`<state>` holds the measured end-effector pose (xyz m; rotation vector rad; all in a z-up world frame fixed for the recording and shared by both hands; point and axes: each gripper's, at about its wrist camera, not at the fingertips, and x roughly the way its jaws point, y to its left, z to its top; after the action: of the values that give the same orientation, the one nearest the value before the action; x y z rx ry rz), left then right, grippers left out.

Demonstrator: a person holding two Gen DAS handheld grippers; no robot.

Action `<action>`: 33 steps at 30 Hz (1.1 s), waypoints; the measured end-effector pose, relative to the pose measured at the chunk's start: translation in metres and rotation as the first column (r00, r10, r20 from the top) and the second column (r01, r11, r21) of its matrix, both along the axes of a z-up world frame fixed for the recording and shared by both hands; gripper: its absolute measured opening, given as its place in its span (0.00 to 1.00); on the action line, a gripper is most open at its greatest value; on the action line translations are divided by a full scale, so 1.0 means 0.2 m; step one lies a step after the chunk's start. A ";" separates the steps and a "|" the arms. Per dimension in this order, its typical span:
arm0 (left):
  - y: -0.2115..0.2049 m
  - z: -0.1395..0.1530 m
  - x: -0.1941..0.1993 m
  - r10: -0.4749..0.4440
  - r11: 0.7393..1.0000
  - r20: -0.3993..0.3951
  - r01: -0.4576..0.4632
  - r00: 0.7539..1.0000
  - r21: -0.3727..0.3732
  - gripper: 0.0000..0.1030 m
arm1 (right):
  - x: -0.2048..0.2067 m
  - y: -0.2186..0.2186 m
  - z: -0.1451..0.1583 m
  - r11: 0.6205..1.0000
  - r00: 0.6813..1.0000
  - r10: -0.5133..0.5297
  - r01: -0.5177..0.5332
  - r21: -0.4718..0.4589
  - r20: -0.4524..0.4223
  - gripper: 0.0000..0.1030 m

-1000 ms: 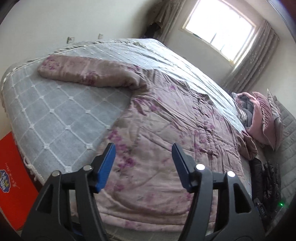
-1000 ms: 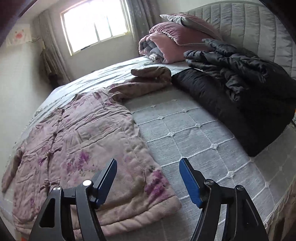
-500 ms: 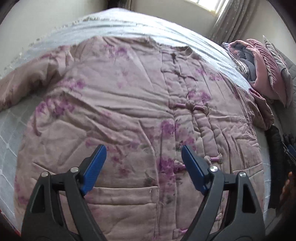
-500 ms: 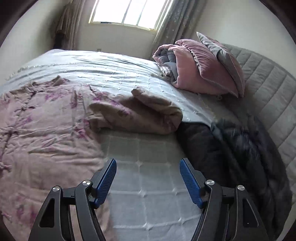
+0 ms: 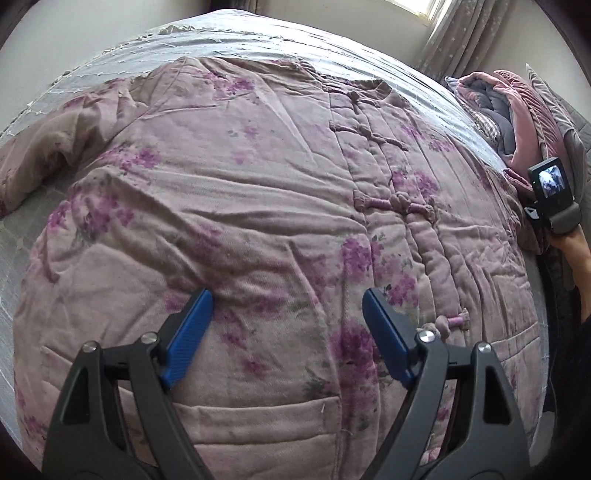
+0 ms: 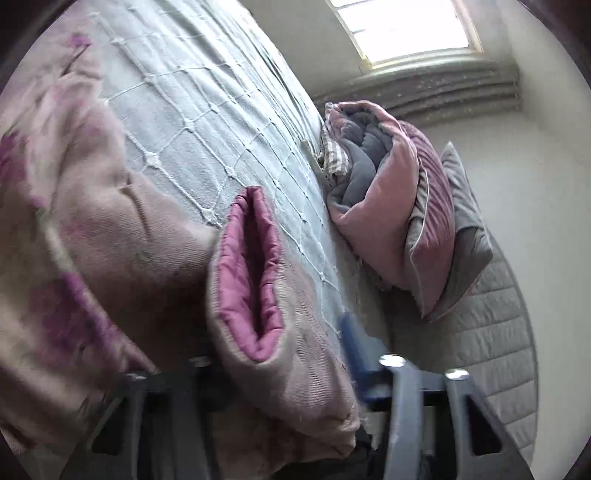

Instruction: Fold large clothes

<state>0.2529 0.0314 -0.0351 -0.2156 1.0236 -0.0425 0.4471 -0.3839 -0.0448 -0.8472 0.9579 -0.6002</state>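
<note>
A padded pink jacket [image 5: 258, 184] with purple flowers and knot buttons lies spread face up on the bed. My left gripper [image 5: 286, 295] hovers open just above its lower front, near a patch pocket, with only flat cloth under the blue pads. In the right wrist view the jacket's sleeve cuff [image 6: 251, 277], lined in magenta, sits between the jaws of my right gripper [image 6: 277, 350]. Those jaws are closing on it. The blue right pad [image 6: 352, 343] presses against the cuff's side, and the other finger is hidden behind the cloth.
The grey quilted bedspread [image 6: 221, 92] runs under the jacket. Folded pink and grey bedding with pillows [image 6: 388, 206] is piled against the padded headboard [image 6: 480, 325]. A window [image 6: 406, 29] lies beyond. The person's hand [image 5: 570, 247] holds the right gripper at the jacket's right edge.
My right gripper swung across to the sleeve, rolled over and closed around the cuff. The left gripper came in over the jacket front, opened wider, then held still.
</note>
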 end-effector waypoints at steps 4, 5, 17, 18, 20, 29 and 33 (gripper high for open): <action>0.00 0.02 -0.01 -0.004 1.000 0.004 0.004 1.000 -0.006 0.81 | -0.08 -0.29 0.26 0.984 0.976 -0.146 0.126 0.128 0.163 0.15; 0.01 0.02 -0.01 -0.003 1.000 0.004 0.003 1.000 -0.010 0.81 | -0.10 -0.38 0.34 0.977 0.963 -0.187 0.162 0.137 0.195 0.15; 0.02 0.02 -0.01 0.018 0.999 0.005 -0.018 1.000 -0.027 0.81 | -0.54 -1.10 0.85 0.779 0.726 -0.556 0.286 0.558 0.404 0.15; 0.01 0.02 -0.01 0.013 1.000 0.008 -0.013 1.000 -0.017 0.81 | -0.52 -1.08 0.82 0.778 0.744 -0.540 0.263 0.571 0.393 0.15; 0.01 0.01 -0.01 0.008 1.000 0.011 -0.008 1.000 -0.002 0.81 | -0.47 -1.02 0.79 0.780 0.785 -0.497 0.216 0.588 0.370 0.15; 0.01 0.02 -0.01 0.002 1.000 0.009 -0.002 1.000 -0.007 0.81 | -0.57 -1.03 0.91 0.753 0.631 -0.611 0.275 0.598 0.478 0.19; -0.01 0.04 -0.02 -0.016 1.000 0.023 0.016 1.000 -0.003 0.81 | -0.65 -1.19 0.71 0.583 0.612 -0.762 0.503 0.638 0.213 0.24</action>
<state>0.2482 0.0302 -0.0266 -0.2092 1.0029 -0.0607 0.3178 -0.6214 0.0974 0.2171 0.8967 -1.0718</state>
